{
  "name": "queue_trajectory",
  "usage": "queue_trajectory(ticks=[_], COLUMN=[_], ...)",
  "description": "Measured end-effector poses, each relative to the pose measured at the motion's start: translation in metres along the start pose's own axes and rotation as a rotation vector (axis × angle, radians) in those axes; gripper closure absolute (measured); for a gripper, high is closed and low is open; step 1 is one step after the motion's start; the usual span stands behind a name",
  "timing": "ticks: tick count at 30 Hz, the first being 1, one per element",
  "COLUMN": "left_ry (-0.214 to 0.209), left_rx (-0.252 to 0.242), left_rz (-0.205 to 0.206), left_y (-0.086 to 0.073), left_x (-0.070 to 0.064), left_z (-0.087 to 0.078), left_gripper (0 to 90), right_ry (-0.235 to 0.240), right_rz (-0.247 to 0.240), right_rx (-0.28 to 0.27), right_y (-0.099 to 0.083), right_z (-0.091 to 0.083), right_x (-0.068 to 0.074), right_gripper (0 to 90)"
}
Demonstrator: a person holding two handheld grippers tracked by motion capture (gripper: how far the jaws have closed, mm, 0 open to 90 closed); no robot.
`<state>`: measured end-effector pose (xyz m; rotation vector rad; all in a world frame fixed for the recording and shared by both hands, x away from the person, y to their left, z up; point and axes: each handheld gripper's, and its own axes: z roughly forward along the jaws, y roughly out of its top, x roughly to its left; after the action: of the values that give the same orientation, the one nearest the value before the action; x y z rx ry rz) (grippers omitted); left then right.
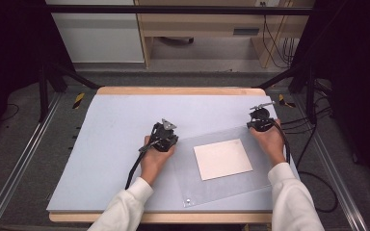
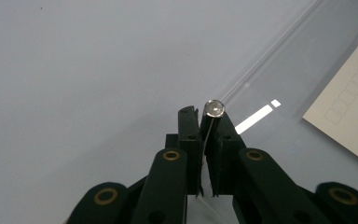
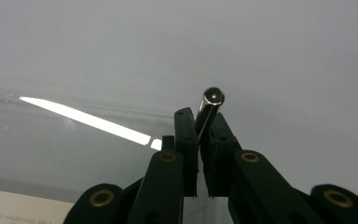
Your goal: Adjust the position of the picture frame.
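Observation:
A clear plastic sheet (image 1: 207, 185) lies askew on the grey mat (image 1: 111, 130), with a white square paper (image 1: 222, 159) on or under it. My left gripper (image 1: 165, 131) sits at the sheet's far-left corner. In the left gripper view it (image 2: 204, 114) is shut on a small metal pin (image 2: 214, 108) with a round silver end, beside the sheet's edge (image 2: 279, 126) and the paper (image 2: 349, 107). My right gripper (image 1: 260, 118) is at the far-right corner. In the right gripper view it (image 3: 200, 116) is shut on a dark metal pin (image 3: 213, 96) above the sheet (image 3: 51, 135).
A small metal stud (image 1: 187, 199) sits at the sheet's near-left corner. The mat covers a wooden table (image 1: 178, 90). Black cables (image 1: 313, 173) trail off the table's right side. Black frame posts (image 1: 43, 91) stand at both far corners.

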<state>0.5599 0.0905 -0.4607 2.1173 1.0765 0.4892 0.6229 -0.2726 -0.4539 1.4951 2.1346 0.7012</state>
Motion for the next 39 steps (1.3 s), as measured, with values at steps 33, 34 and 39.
queue_trajectory(ticks=[33, 34, 39], left_ry=[-0.011, -0.009, -0.013], left_rx=[0.037, 0.035, 0.031], left_rz=[0.019, 0.018, 0.016], left_y=[0.003, 0.002, 0.003], left_x=[0.059, 0.062, 0.078], left_z=[-0.057, -0.060, -0.077], left_gripper=[83.3, 83.2, 82.8], right_ry=[0.047, 0.049, 0.050], right_rz=[-0.131, -0.136, -0.157], right_rx=[0.059, 0.059, 0.054], right_y=[0.047, 0.049, 0.062], right_z=[-0.033, -0.034, -0.043], right_x=[0.057, 0.060, 0.077], right_gripper=[85.9, 85.9, 85.9])
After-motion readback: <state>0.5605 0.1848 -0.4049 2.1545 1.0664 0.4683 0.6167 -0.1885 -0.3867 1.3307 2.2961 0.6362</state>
